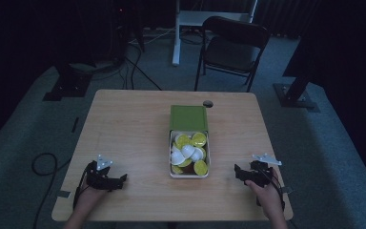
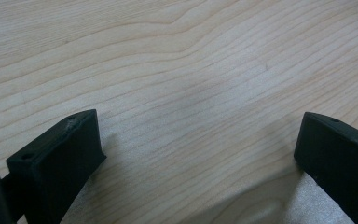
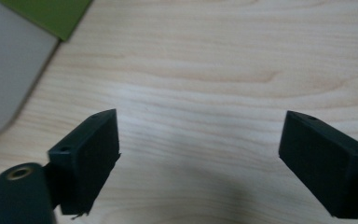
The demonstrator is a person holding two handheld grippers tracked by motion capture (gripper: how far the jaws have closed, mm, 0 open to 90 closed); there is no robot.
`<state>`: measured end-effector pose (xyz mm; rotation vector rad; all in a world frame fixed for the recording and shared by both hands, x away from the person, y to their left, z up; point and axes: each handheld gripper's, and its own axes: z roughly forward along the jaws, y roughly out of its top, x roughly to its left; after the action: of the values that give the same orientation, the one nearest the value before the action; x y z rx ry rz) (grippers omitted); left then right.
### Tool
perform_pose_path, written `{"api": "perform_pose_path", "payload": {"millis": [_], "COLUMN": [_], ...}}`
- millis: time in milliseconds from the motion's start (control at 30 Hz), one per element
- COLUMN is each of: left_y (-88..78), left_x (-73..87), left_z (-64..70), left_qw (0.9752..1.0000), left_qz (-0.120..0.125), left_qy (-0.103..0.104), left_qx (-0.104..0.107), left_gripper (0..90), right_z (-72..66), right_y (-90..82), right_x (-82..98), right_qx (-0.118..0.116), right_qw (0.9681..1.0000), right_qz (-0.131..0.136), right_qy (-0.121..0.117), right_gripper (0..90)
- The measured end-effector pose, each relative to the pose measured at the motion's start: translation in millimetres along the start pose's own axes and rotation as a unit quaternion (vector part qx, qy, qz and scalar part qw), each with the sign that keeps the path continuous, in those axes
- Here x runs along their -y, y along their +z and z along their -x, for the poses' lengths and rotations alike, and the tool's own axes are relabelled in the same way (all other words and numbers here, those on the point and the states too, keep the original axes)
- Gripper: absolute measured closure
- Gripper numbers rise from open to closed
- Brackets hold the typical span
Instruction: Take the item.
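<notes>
- Left tongs sitting at the near-left part of the desk, held by the person's left hand, forearm coming in from the bottom edge; tips pointing right, toward the box.
- Left tongs standing wide, nothing between the jaws; in the left gripper view they are hanging low over bare wood grain.
- Right tongs sitting at the near-right part of the desk, right hand gripping from behind, tips pointing left toward the box.
- Right tongs also standing wide and holding nothing; right gripper view showing bare desk between the jaws.
- White box sitting mid-desk between the two tongs, well apart from both, filled with yellow and white capsules.
- Green lid lying touching the box's far end.
- Right gripper view catching the box's pale wall and a green lid corner at upper left.
- High view showing a folding chair beyond the desk and a small dark round mark near the desk's far edge.
</notes>
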<state>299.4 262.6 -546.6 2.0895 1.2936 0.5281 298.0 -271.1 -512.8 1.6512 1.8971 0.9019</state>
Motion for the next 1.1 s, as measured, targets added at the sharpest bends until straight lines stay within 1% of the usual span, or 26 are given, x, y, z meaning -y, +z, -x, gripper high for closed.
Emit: {"api": "perform_pose_path", "payload": {"millis": [133,200,400,533,633,733,900,933,1000,1100], "left_y": [0.1,0.1,0.1,0.0,0.0,0.0,0.0,0.0,0.0,0.0], "left_x": [0.0,0.0,0.0,0.0,0.0,0.0,0.0,0.0,0.0,0.0], "left_z": [0.0,0.0,0.0,-0.1,-0.1,-0.1,-0.1,-0.1,-0.1,-0.1], "left_qw": [1.0000,1.0000,1.0000,1.0000,1.0000,1.0000,1.0000,1.0000,1.0000,1.0000], "left_qz": [0.000,0.001,0.000,0.000,0.000,0.000,0.000,0.000,0.000,0.000], "left_qy": [0.000,0.000,0.000,0.000,0.000,0.000,0.000,0.000,0.000,0.000], "left_qx": [0.000,0.000,0.000,0.000,0.000,0.000,0.000,0.000,0.000,0.000], "left_gripper": [0.8,0.8,0.8,0.8,0.8,0.8,0.8,0.8,0.8,0.8], "right_z": [-9.5,-14.6,-29.5,-39.2,-46.5,-53.1,-63.0,-63.0,-68.9,-75.5], "right_y": [-5.9,-9.2,-19.9,-25.4,-28.6,-31.9,-35.5,-35.5,-36.1,-37.0], "right_x": [-9.9,-15.6,-31.7,-40.3,-45.4,-49.9,-56.4,-56.4,-59.7,-63.2], "right_qx": [-0.010,-0.017,-0.024,-0.034,-0.042,-0.051,-0.057,-0.057,-0.061,-0.066], "right_qw": [0.9999,0.9997,0.9989,0.9980,0.9974,0.9965,0.9955,0.9955,0.9951,0.9943], "right_qz": [0.009,0.016,0.040,0.053,0.059,0.065,0.076,0.076,0.076,0.082], "right_qy": [0.005,0.004,0.005,0.004,-0.004,-0.002,-0.008,-0.008,-0.013,-0.012], "right_gripper": [12.9,12.9,12.9,12.9,12.9,12.9,12.9,12.9,12.9,12.9]}}
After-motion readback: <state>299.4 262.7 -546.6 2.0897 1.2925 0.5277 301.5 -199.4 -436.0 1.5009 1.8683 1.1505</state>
